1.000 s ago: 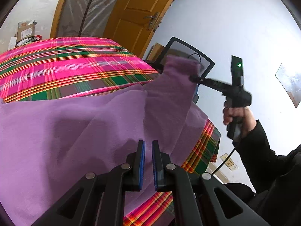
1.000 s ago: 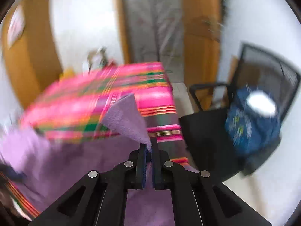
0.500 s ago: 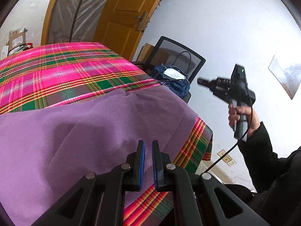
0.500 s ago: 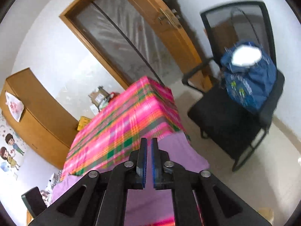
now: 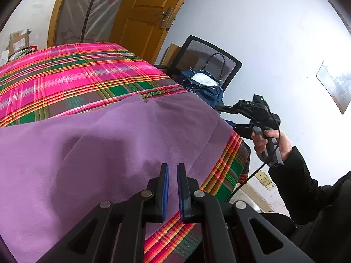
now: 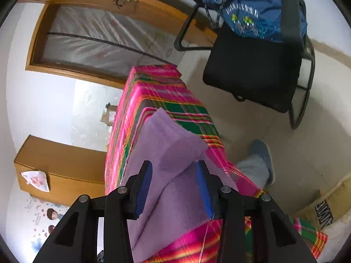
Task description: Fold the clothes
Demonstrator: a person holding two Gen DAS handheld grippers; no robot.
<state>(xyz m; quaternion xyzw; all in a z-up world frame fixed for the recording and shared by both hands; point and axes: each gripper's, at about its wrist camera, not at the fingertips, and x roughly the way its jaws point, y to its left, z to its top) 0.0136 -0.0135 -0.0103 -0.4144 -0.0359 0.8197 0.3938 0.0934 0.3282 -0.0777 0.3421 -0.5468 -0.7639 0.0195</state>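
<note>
- Right gripper [image 6: 174, 186] no longer pinching the purple cloth [image 5: 105, 153]: a second ago clamped on a lifted corner held high over the table, now lower, rolled over, jaws opening, blue pads wide apart.
- Folded corner of the cloth seen between those pads in the right wrist view, not pressed by either; contact with the right pad too close to call.
- Corner laid back down at the right end of the table; read as one fold just released, with a fresh grasp at that corner likely next.
- Left gripper [image 5: 173, 188] unmoved, near edge of the cloth; pads nearly together, a narrow slit between them, nothing visibly clamped.
- Cloth spread over the near half of the plaid tablecloth [image 5: 72, 76], mild ripples, right edge hanging a little past the table corner.
- Beyond: black mesh chair [image 5: 208, 63] carrying a blue bag [image 5: 204, 87], wooden door [image 5: 149, 13], white wall.
- Wooden cabinet [image 6: 59, 171] far left in the right wrist view, tiled floor, a slippered foot by the table.
</note>
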